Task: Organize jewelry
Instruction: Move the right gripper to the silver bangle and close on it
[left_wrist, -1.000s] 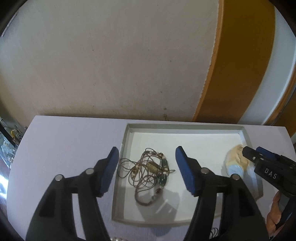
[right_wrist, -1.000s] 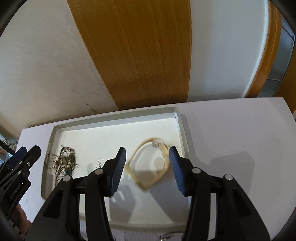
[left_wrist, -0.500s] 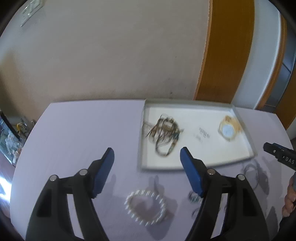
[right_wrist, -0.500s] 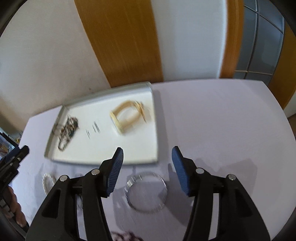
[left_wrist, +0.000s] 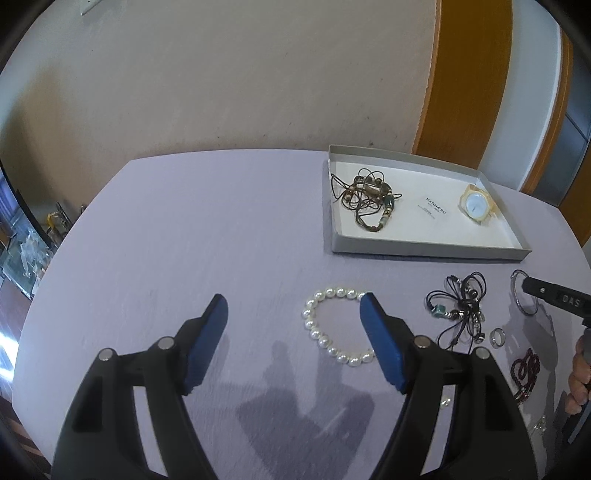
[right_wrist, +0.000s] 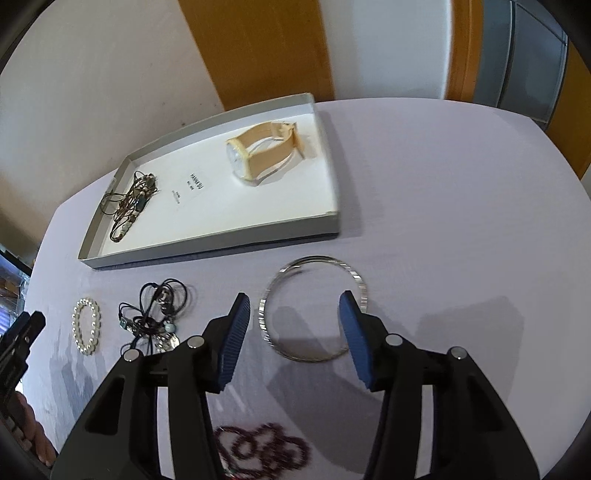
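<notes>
Nearest to the grey shallow cardboard tray (right_wrist: 207, 245), on its near side, both grippers hang above the pale lilac table (left_wrist: 184, 229) with fingers spread wide and holding nothing. Under the right gripper (right_wrist: 294, 334) lies a thin silver metal bangle (right_wrist: 314, 308), and a dark red bead string (right_wrist: 262, 452) lies closer to the camera. The left gripper (left_wrist: 293, 341) is over a white pearl bracelet (left_wrist: 334, 328), beside a tangled black cord necklace (left_wrist: 458, 308). Inside the tray lie a brown cord necklace with beads (left_wrist: 369, 199) at the left end and a beige wristwatch (right_wrist: 258, 155) at the right end.
</notes>
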